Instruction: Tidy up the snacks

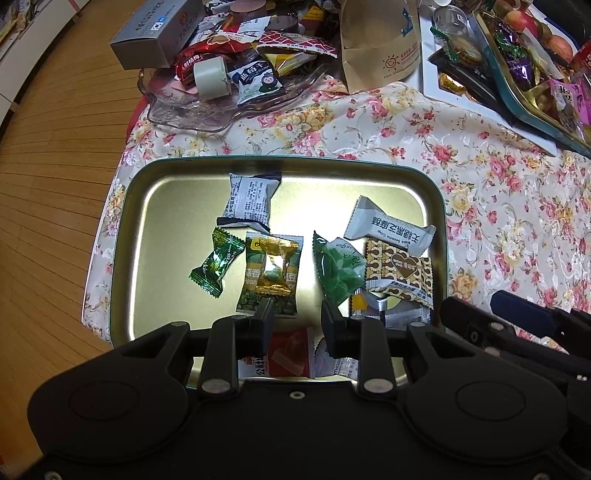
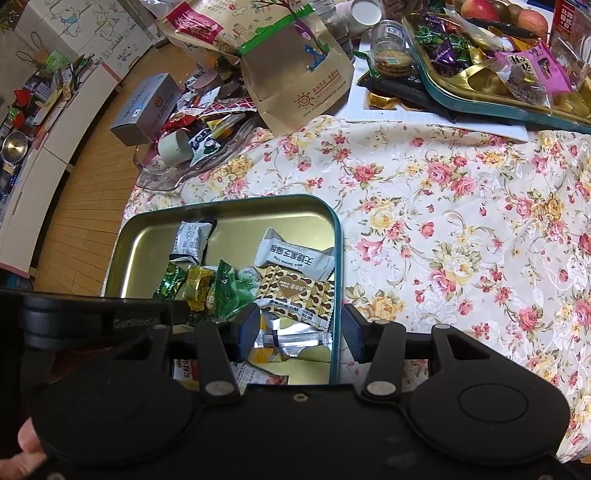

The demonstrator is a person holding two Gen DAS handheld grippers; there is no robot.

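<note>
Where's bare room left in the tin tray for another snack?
The tin tray is bare along its left side, between the left rim and the green twist candy, and across the far-left corner beside the grey-white packet. Its right half is crowded: sesame crisp packet, brown heart-print packet and mint-green packet overlap or touch.

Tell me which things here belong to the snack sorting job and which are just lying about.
Part of the job:
gold tin tray
green candy
sesame crisp packet
glass dish of snacks
left gripper
right gripper

Lying about:
silver box
paper bag
floral tablecloth
</note>
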